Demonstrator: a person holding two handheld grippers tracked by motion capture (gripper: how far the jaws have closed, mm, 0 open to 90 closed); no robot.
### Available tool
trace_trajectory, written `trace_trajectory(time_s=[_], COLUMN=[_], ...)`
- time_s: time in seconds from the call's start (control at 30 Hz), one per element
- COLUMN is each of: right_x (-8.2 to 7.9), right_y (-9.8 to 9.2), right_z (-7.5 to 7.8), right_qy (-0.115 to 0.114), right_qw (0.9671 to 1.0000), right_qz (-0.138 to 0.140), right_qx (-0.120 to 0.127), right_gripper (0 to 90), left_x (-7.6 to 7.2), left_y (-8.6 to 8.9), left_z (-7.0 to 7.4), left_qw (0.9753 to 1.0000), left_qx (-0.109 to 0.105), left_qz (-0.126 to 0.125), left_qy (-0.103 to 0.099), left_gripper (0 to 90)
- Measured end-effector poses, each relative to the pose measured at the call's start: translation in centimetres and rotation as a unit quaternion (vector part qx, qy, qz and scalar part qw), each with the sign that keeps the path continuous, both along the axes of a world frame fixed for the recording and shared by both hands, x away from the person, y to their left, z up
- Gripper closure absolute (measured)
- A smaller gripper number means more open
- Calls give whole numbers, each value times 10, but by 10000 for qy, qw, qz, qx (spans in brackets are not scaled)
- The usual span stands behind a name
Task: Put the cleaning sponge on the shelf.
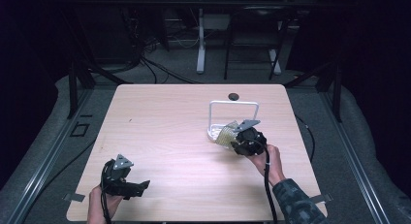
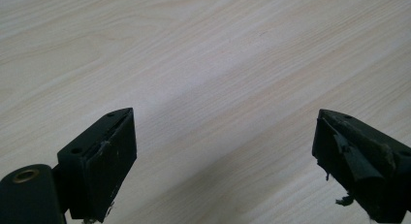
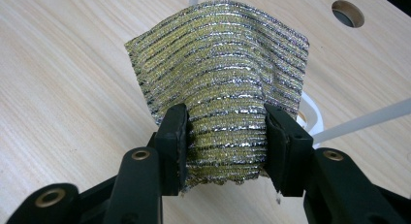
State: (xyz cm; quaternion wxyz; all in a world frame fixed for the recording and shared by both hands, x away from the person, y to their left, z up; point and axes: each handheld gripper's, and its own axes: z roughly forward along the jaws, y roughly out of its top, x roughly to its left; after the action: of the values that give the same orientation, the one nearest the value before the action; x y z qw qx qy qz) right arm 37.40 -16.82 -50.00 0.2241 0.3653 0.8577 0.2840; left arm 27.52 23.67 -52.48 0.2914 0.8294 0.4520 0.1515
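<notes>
At the near left corner of the light wooden table (image 1: pixel 160 132), a hand (image 1: pixel 99 209) comes in from the bottom edge holding the left gripper (image 1: pixel 138 187), low over the wood with its grey three-cornered plate on top and a black cable looping beside it. Seen along that gripper (image 2: pixel 223 151), the 2 black jaws stand wide apart with nothing between them — bare wood grain lies beyond, and the pad on the right jaw looks frayed, with torn bits hanging from it.

Toward the right half of the table, nearer the far edge than the near one, stands a white wire rack (image 1: pixel 233 118): an upright frame rising from a small white base. Behind it, close to the far edge, is a dark round hole (image 1: pixel 234 96) in the tabletop.

Just to the right of the rack's base, the right gripper (image 1: pixel 234 134) is held by the other hand (image 1: pixel 272 161), whose patterned sleeve (image 1: pixel 298 204) enters at the near right corner. This gripper (image 3: pixel 226 146) has its 2 jaws closed in on a scouring cloth (image 3: pixel 228 83) of yellow and silver ribbed, glittery stripes, pinching its lower part from both sides so that it bows between them — the rest fans upward and outward above the jaws. The cloth (image 1: pixel 226 133) sits right at the rack's base; whether it touches the rack I cannot tell. White rods of the rack (image 3: pixel 361 120) show behind the cloth.
</notes>
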Motion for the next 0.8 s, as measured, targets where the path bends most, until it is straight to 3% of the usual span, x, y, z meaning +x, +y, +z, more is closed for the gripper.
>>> trace_trajectory(time_s=[0.37, 0.8], right_x=[14, 31], right_y=[7, 14], right_z=[1, -7], right_qy=[-74, 20], right_qw=[9999, 9991], right_qz=[-50, -414], right_qx=[-68, -133], right_gripper=[553, 546], left_x=[0, -1], left_y=[-1, -2], left_z=[0, -1], left_qw=[10000, 10000], left_qx=[26, 27], left_qz=[-13, -21], left_qy=[33, 10], left_gripper=[92, 92])
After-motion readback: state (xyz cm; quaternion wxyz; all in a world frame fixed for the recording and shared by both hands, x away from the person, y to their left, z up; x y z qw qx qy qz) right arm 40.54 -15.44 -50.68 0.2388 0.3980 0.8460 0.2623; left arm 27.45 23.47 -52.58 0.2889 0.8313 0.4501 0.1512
